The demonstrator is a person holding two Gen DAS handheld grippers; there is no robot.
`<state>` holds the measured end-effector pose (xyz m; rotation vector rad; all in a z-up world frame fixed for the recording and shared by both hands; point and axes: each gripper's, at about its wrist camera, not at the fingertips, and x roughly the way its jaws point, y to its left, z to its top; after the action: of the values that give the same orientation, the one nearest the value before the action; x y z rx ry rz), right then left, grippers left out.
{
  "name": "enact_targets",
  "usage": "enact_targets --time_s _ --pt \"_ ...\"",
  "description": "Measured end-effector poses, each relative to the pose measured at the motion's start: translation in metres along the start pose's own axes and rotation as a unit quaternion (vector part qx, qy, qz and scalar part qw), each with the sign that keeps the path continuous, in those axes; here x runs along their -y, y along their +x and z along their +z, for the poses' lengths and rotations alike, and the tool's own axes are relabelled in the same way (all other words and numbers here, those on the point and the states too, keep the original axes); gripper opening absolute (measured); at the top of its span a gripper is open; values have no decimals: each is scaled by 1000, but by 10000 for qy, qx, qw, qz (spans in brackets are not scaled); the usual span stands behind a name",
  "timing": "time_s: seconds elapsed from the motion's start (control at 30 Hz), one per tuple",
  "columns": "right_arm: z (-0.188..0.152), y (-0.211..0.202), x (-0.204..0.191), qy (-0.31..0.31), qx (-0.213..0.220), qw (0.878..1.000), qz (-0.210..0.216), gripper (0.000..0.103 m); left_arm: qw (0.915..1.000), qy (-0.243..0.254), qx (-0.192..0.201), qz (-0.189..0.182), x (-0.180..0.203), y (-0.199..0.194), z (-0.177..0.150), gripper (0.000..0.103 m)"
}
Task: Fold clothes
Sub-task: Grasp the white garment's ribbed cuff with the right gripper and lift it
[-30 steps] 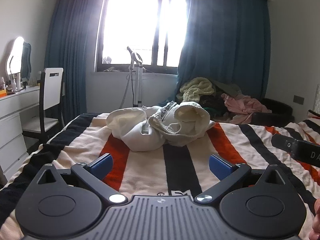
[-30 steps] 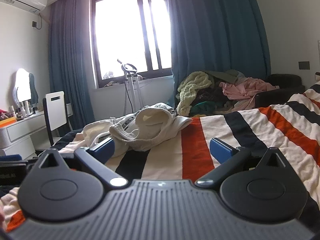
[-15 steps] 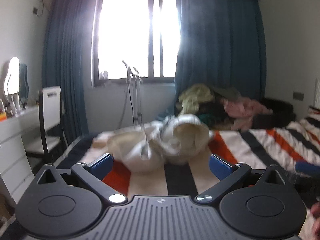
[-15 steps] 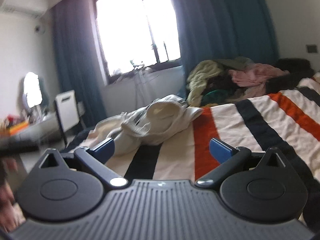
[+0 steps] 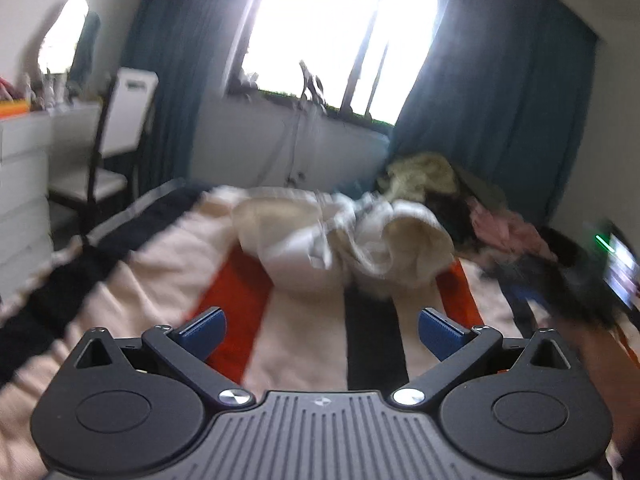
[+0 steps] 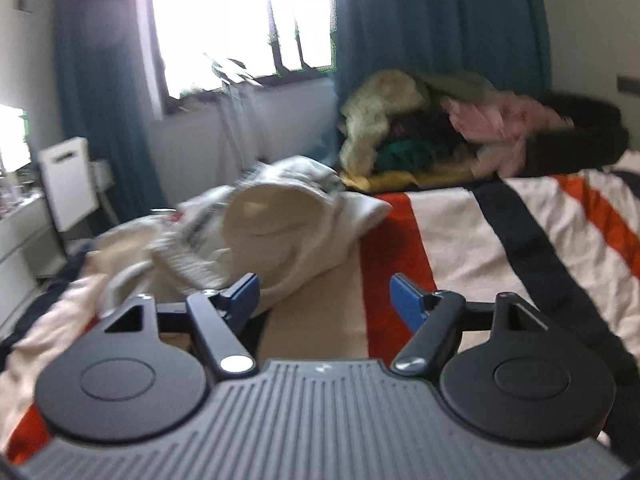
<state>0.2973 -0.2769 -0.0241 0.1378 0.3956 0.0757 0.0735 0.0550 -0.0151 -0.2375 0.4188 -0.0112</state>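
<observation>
A crumpled cream-white hooded garment (image 5: 340,240) lies in a heap on the striped bed cover (image 5: 304,344); it also shows in the right wrist view (image 6: 272,232). My left gripper (image 5: 319,330) is open and empty, above the cover, short of the garment. My right gripper (image 6: 325,299) is open and empty; its left blue pad (image 6: 245,294) is close to the garment's near edge. The right gripper (image 5: 568,284) shows blurred at the right of the left wrist view.
A pile of other clothes (image 6: 448,132) lies at the bed's far right. A white chair (image 5: 120,128) and white drawers (image 5: 20,184) stand at the left. A garment steamer (image 5: 304,120) stands under the window, with blue curtains beside it.
Both grippers have moved forward toward the white garment, and the views have tilted and blurred. The right gripper's jaws have narrowed somewhat. Nothing has been taken hold of.
</observation>
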Motion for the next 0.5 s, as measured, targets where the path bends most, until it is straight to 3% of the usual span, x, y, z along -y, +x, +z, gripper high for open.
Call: enact_targets --time_s 0.17,0.37,0.43,0.47,0.5 --pt "18 82 -2 -103 -51 9996 -252 74 9981 549 123 239 1 34 -10 103" --pt "25 171 -15 -855 139 9931 -794 74 9984 537 -15 164 3 82 -29 103" --pt "28 191 -16 -862 129 9938 -691 72 9981 599 -126 64 8 101 -40 103" --pt "30 198 -18 -888 118 9934 -710 67 9979 621 -183 42 9 109 -44 103" --pt "31 204 -20 -913 107 9931 -729 51 9977 639 -240 29 10 118 -47 103"
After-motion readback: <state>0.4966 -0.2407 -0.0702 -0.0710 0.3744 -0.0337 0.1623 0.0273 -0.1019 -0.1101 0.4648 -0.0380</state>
